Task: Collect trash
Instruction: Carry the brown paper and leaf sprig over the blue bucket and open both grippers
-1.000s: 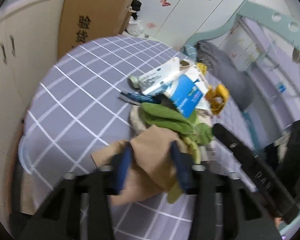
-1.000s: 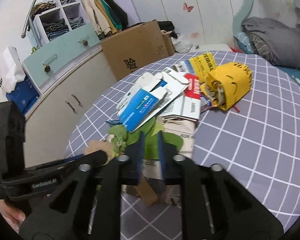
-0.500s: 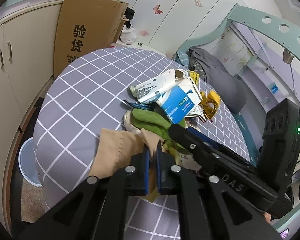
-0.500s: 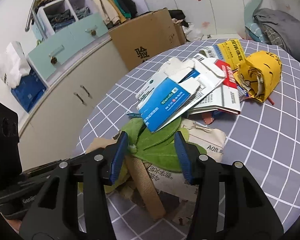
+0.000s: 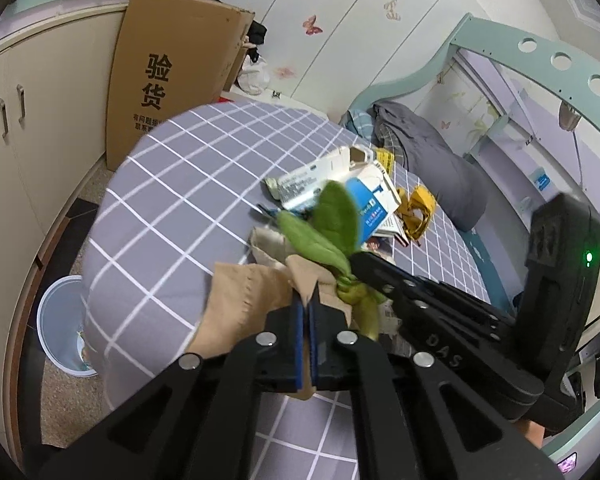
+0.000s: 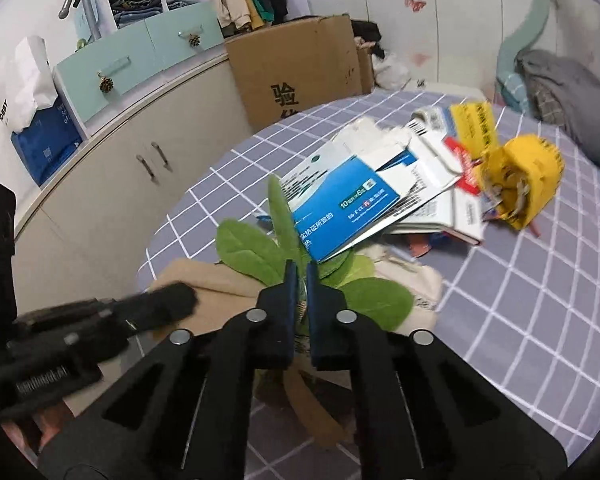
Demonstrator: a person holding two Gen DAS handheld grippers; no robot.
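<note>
**Materials and finishes at the trash pile**

- Tabletop (image 5: 172,184): woven cloth cover, matt grey-violet with a thin white grid, lying smooth.
- Tan piece (image 5: 244,300): soft matt cloth or thick paper, cannot tell which; creased.
- Green leaves (image 6: 252,252): felt-like fabric, matt, faint stitched veins.
- Blue-and-white carton (image 6: 340,208): printed card, slight sheen, flaps torn open.
- Yellow wrapper (image 6: 532,176): crumpled paper, matt.
- Cream bag (image 6: 416,284): coarse cloth with black print.
- Left gripper (image 5: 306,308) and right gripper (image 6: 298,276): matt black plastic, shiny metal rivets, blue rubbery pads.
- Cardboard box (image 5: 172,68): brown, rough, dull.
- Bin (image 5: 56,320) on the floor: smooth pale plastic.
</note>
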